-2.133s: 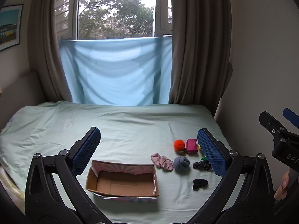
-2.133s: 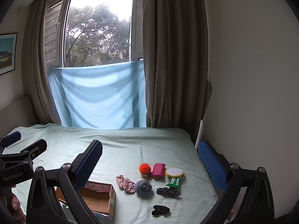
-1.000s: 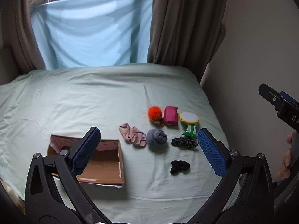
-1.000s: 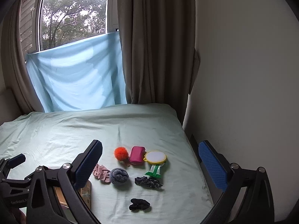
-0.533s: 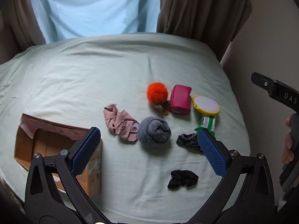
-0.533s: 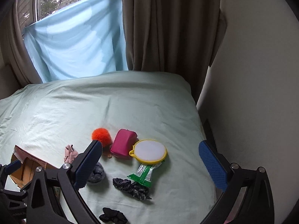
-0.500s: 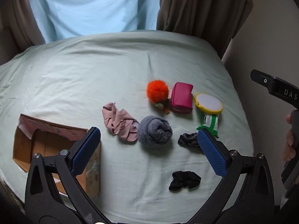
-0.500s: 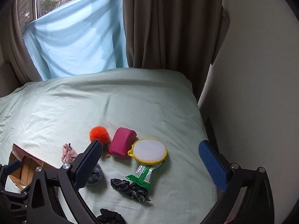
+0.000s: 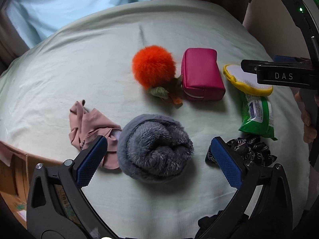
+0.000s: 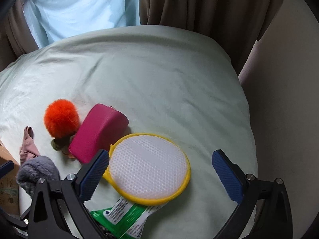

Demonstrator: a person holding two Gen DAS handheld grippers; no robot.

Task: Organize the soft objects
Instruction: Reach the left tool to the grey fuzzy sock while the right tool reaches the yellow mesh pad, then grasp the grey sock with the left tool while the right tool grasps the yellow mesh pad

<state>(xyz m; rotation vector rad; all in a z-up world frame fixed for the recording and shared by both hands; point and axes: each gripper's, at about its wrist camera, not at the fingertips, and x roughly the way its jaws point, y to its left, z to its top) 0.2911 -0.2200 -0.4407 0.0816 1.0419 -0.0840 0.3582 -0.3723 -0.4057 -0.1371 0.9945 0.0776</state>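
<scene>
My left gripper [image 9: 158, 159] is open, its jaws on either side of a rolled grey fuzzy sock [image 9: 154, 148] on the bed. A pink sock [image 9: 89, 127] lies to its left, an orange pom-pom [image 9: 153, 65] and a magenta pouch [image 9: 201, 73] beyond, a black patterned scrunchie [image 9: 251, 149] to its right. My right gripper [image 10: 159, 172] is open above a round yellow-rimmed white pad [image 10: 149, 165], with a green wipes pack [image 10: 123, 217] below it. The pom-pom [image 10: 60, 117], pouch [image 10: 97, 132] and grey sock [image 10: 37, 171] show at the left.
A cardboard box [image 9: 10, 169] sits at the left edge of the pale green bed sheet [image 9: 79, 59]. The right bed edge runs close to a wall [image 10: 279, 99]. Brown curtains [image 10: 199, 4] and a blue cloth [image 10: 79, 6] hang behind. Another black scrunchie [image 9: 211, 221] lies low between my left fingers.
Both grippers have moved down and forward toward the bed. The left now straddles the grey sock; the right now hovers over the yellow-rimmed pad. Both stay open.
</scene>
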